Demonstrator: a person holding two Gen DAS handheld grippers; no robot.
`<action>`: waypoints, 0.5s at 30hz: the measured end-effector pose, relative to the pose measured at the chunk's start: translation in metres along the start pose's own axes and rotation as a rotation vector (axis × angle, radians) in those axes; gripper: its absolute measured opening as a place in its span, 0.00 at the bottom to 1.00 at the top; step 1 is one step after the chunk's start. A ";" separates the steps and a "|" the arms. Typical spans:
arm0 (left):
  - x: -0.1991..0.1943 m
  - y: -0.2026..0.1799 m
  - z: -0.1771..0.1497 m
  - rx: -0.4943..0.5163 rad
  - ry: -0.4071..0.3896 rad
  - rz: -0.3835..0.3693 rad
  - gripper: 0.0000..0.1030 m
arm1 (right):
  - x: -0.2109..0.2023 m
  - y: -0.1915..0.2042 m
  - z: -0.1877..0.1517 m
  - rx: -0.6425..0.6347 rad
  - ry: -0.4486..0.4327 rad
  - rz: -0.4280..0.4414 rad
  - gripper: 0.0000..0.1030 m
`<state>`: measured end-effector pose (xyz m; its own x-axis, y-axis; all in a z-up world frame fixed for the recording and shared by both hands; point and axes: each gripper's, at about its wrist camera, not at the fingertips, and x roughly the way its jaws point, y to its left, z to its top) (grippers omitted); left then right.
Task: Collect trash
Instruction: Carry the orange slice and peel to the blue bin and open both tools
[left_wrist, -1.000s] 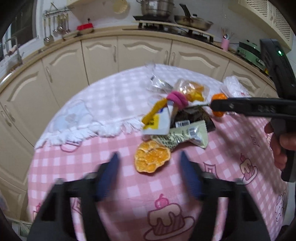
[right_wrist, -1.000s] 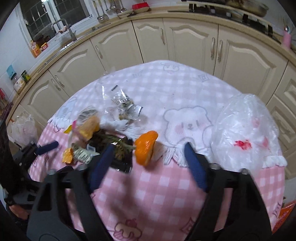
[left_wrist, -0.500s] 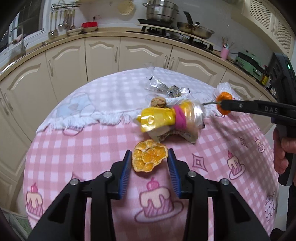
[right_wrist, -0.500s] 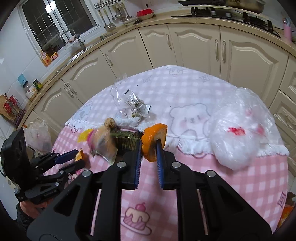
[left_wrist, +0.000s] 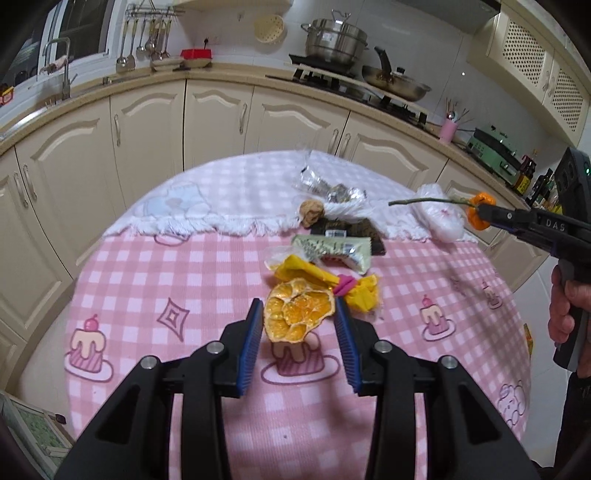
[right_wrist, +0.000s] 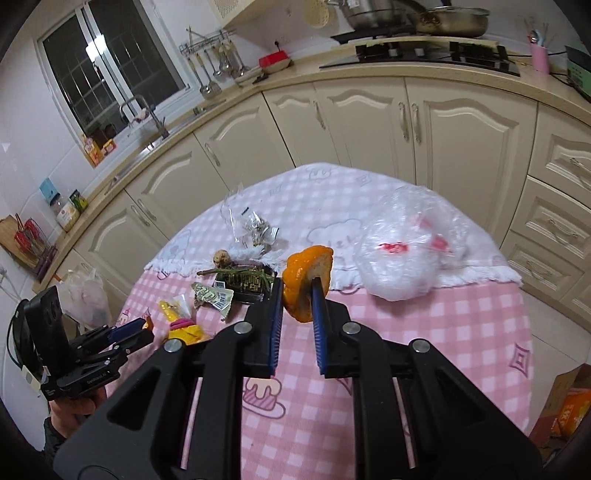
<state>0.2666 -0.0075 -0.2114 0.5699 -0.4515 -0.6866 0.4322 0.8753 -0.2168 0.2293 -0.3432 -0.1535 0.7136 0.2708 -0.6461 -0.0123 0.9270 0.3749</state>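
Left wrist view: our left tongs (left_wrist: 299, 325) clamp the dried orange slice (left_wrist: 298, 315) at centre; "DAS" reads on the right tongs (left_wrist: 480, 216), far right. Right wrist view: those tongs pinch orange peel (right_wrist: 308, 282), mid-frame above the table (right_wrist: 424, 332).

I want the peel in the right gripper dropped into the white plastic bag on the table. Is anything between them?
Nothing visible. The right gripper holds the orange peel above the table; only bare tablecloth lies between it and the white plastic bag. The other litter lies on the opposite side.

Both peels newly clamped and lifted: flat orange peel (left_wrist: 298, 314) in left gripper (left_wrist: 298, 325), curled peel (right_wrist: 308, 282) in right gripper (right_wrist: 297, 295).
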 end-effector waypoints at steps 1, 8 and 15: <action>-0.006 -0.003 0.002 0.003 -0.013 0.001 0.36 | -0.004 -0.001 0.000 0.001 -0.007 -0.002 0.15; -0.031 -0.047 0.021 0.084 -0.079 -0.049 0.36 | -0.045 -0.015 -0.003 0.023 -0.082 -0.023 0.15; -0.020 -0.130 0.038 0.184 -0.093 -0.169 0.36 | -0.119 -0.058 -0.022 0.095 -0.188 -0.107 0.15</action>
<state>0.2249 -0.1187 -0.1430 0.5364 -0.6102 -0.5830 0.6417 0.7436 -0.1879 0.1295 -0.4240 -0.1128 0.8255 0.1111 -0.5533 0.1300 0.9166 0.3780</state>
